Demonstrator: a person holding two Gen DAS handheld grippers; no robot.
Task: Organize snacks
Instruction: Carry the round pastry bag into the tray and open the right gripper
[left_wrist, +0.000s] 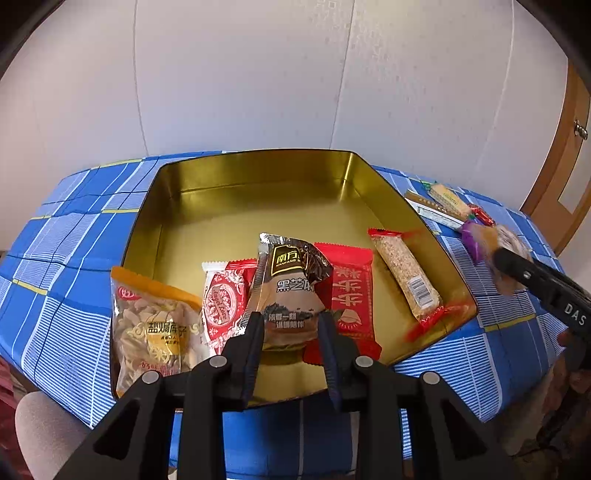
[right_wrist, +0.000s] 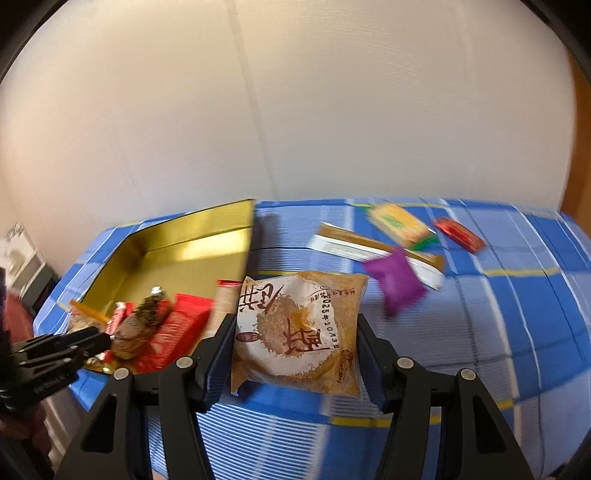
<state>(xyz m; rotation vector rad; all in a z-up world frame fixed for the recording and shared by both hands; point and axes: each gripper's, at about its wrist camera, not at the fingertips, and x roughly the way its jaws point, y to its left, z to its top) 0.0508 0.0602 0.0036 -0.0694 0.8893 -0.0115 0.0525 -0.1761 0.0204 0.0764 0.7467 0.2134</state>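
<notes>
My left gripper is shut on a brown black-sesame sachet, held upright over the near part of a gold tin tray. Inside the tray lie an orange-topped nut pack, a red-and-white wafer pack, a red pack and a sesame bar. My right gripper is shut on a tan round-pastry pack, lifted above the blue cloth to the right of the tray. That same gripper shows blurred at the right of the left wrist view.
On the blue checked tablecloth right of the tray lie a purple packet, a long brown-and-white stick pack, a yellow cracker pack and a small red candy. A wooden door stands at far right.
</notes>
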